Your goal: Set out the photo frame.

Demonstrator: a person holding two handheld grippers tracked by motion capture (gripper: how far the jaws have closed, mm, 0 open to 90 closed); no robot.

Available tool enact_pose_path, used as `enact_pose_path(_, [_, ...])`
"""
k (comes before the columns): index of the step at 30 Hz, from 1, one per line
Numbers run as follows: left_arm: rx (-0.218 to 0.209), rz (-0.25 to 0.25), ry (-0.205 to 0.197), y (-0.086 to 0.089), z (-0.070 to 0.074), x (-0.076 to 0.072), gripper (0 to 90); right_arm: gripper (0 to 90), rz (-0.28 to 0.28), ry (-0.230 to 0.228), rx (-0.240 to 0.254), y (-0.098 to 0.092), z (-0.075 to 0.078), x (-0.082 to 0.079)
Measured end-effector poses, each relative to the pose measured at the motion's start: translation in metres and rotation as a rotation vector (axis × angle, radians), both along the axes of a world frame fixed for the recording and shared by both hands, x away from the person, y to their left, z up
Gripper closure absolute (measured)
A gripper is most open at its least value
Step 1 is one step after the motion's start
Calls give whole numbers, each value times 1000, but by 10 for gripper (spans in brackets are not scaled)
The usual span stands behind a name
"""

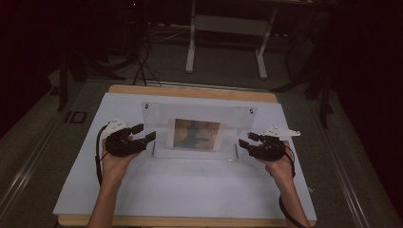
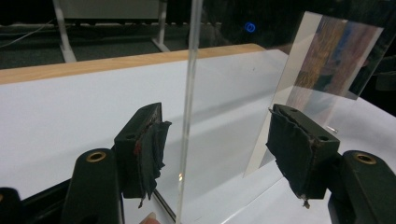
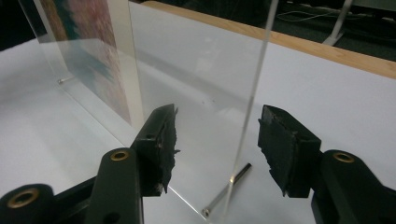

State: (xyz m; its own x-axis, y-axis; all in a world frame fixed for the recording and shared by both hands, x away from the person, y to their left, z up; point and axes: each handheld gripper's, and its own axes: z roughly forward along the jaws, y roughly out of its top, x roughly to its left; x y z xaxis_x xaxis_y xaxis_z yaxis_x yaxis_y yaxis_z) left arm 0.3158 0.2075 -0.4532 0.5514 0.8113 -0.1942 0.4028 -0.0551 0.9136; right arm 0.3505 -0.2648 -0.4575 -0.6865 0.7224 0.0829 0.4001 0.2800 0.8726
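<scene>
Standing acrylic frame (image 1: 199, 133) holding picture (image 1: 196, 134)

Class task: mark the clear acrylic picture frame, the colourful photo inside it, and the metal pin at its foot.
Clear acrylic picture frame (image 1: 237, 118): high view, bare right panel.
Colourful photo (image 1: 196, 134): high view, middle of the print.
Metal pin (image 3: 227, 189): right gripper view, middle of the shaft.

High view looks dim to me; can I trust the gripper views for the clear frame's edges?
High view: dark, the frame faint, its edges hard to trace. Left gripper view: well lit, the clear edge sharp between open jaws. Right gripper view: the edge sharp, the near jaws slightly soft.
</scene>
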Motion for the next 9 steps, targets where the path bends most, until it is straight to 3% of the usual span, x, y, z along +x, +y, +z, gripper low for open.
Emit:
enact_pose_path(6, [22,7,-6,11,6,-4,360,460,16,9,-27,-10,3,0])
enact_pose_path(9, [53,30,-1,18,6,-5,362,460,33,30,-48,-18,3,1])
